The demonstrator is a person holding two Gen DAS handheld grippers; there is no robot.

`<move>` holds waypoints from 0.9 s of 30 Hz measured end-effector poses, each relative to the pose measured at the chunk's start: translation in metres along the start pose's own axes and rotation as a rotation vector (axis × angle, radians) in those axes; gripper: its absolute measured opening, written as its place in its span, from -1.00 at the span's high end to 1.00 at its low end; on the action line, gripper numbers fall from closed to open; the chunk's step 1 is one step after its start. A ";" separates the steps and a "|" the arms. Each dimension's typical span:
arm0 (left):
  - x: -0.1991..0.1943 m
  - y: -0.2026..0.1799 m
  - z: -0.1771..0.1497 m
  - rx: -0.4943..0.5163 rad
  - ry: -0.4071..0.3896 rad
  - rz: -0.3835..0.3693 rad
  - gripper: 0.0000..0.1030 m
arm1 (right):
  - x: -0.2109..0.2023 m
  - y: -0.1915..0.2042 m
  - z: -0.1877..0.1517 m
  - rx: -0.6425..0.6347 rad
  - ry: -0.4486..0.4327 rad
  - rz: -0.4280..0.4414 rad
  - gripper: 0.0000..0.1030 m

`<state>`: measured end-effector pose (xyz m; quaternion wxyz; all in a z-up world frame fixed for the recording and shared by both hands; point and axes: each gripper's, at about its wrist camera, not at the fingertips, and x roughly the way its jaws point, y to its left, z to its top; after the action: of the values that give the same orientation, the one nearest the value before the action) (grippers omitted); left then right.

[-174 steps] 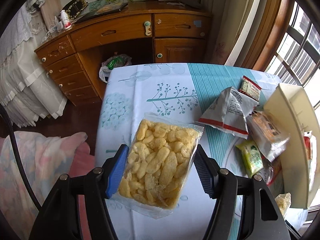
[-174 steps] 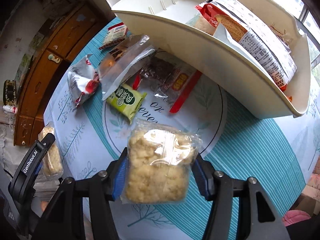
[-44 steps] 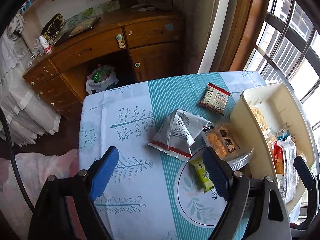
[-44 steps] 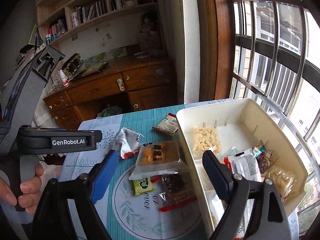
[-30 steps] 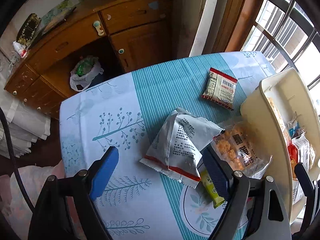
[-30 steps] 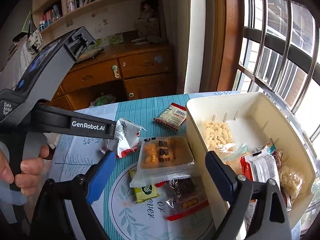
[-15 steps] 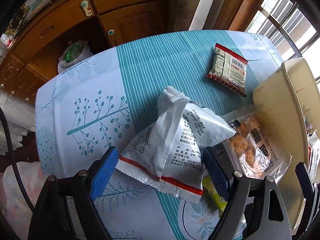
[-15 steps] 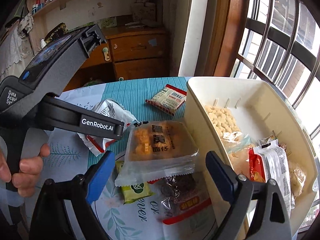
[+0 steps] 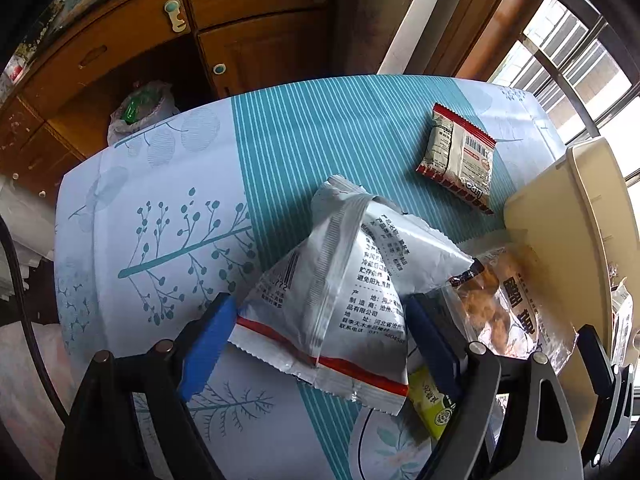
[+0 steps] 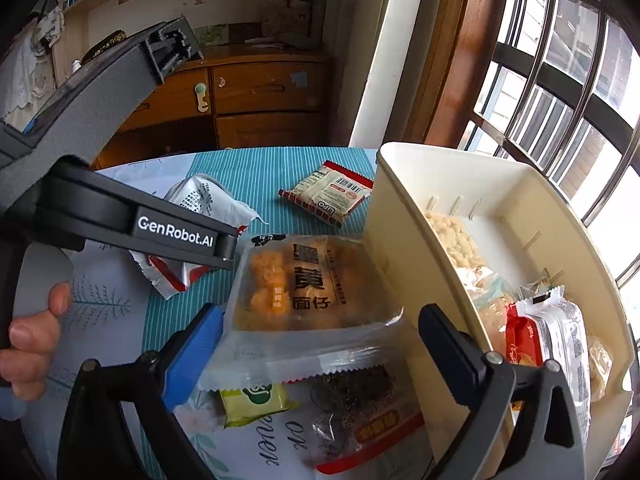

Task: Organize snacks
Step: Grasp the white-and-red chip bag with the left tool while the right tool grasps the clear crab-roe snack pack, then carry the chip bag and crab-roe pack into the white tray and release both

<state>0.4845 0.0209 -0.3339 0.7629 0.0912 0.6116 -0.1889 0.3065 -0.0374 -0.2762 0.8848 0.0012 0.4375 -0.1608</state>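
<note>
Grasp setup: two packets
Left gripper [image 9: 316, 344] spread astride silver bag [image 9: 344, 300]; right gripper [image 10: 320, 344] opening around yolk pack [image 10: 308, 296]; centre pads before closing.

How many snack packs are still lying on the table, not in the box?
5: silver, red-edged, clear orange-filled, green, dark. More may hide underneath.

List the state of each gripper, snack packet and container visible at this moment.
Left gripper: open, straddling the silver pyramid-shaped packet.
Right gripper: jaws opening, clear packet of orange puffs between them.
Silver packet: sealed, on the table.
Clear puff packet: sealed, leaning on the bin.
Small red-edged packet: flat, apart.
Cream plastic bin: open-topped, partly filled.
</note>
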 end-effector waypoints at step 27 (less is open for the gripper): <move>-0.012 0.031 -0.028 -0.102 -0.010 -0.011 -0.25 | -0.002 0.006 -0.001 -0.043 0.061 0.008 -0.73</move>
<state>0.4697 0.0614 -0.3315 0.7685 0.0478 0.6171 -0.1620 0.3062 -0.0307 -0.2763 0.8714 -0.0110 0.4677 -0.1478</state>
